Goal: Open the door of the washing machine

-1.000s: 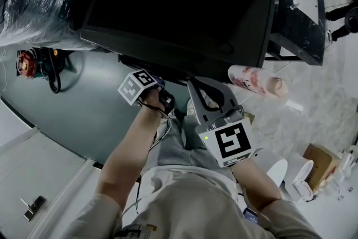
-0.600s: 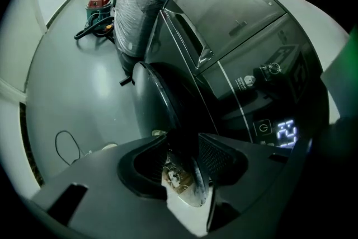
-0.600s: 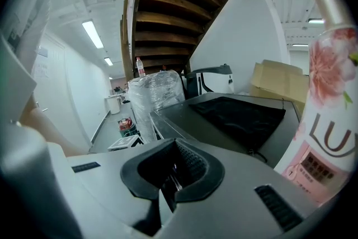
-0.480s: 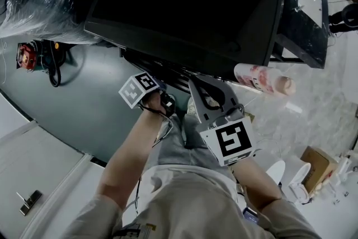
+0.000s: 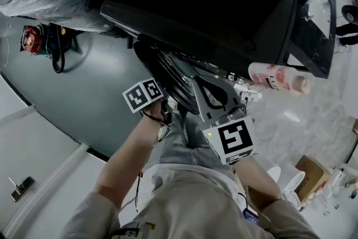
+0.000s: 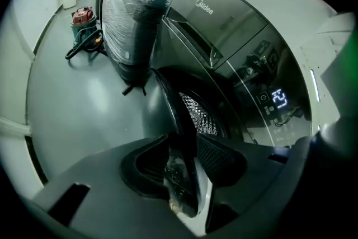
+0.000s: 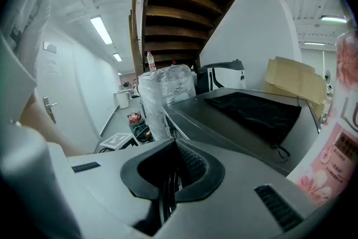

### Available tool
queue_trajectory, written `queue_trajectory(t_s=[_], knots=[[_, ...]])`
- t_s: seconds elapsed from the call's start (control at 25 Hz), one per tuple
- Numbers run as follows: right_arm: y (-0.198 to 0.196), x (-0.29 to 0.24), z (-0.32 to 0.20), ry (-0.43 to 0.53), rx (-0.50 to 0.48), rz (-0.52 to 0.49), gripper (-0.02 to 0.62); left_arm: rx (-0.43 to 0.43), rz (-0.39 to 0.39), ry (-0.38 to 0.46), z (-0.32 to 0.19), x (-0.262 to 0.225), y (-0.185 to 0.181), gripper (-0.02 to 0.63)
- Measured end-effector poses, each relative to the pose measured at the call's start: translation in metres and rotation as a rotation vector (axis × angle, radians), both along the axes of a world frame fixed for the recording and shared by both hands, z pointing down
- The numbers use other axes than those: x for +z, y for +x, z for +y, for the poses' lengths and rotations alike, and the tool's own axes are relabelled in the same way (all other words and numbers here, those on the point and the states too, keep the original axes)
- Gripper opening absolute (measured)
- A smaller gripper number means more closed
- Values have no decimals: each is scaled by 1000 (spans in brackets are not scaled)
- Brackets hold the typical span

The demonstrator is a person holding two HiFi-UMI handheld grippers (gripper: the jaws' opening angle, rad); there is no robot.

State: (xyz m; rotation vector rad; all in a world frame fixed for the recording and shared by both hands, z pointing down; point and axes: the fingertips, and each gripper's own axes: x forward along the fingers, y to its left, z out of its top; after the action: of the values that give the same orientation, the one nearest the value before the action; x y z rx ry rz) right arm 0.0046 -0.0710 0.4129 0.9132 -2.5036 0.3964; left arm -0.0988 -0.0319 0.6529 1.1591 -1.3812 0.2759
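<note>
In front of the washing machine [image 6: 224, 14], its door [image 6: 170, 101] has swung ajar since a second ago, so we judge the opening partway done. Our left gripper [image 6: 184, 148] has its fingers, just closing, clamped on the door's rim. Our right gripper [image 7: 169, 176] has its fingers together, empty. Open floor [image 6: 72, 98] lies leftward, and the wrapped bundle [image 6: 145, 3] may limit the swing.

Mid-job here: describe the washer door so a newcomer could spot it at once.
Find the big dark washing machine with lit digits on its front panel. Under that panel, the door is the round, dark-rimmed porthole standing ajar, the perforated drum showing behind it; it is the only round part on the machine's flat front.
</note>
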Motion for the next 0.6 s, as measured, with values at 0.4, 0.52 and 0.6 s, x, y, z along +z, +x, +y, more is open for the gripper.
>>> queue_trajectory(t_s=[0.4, 0.52, 0.6], knots=[[-28, 6, 28, -22, -84, 15, 28, 119, -142, 16, 47, -2, -49, 144], [-39, 9, 34, -25, -115, 14, 28, 170, -210, 22, 58, -1, -71, 144], [-46, 13, 38, -36, -128, 10, 28, 213, -268, 36, 65, 2, -86, 143]])
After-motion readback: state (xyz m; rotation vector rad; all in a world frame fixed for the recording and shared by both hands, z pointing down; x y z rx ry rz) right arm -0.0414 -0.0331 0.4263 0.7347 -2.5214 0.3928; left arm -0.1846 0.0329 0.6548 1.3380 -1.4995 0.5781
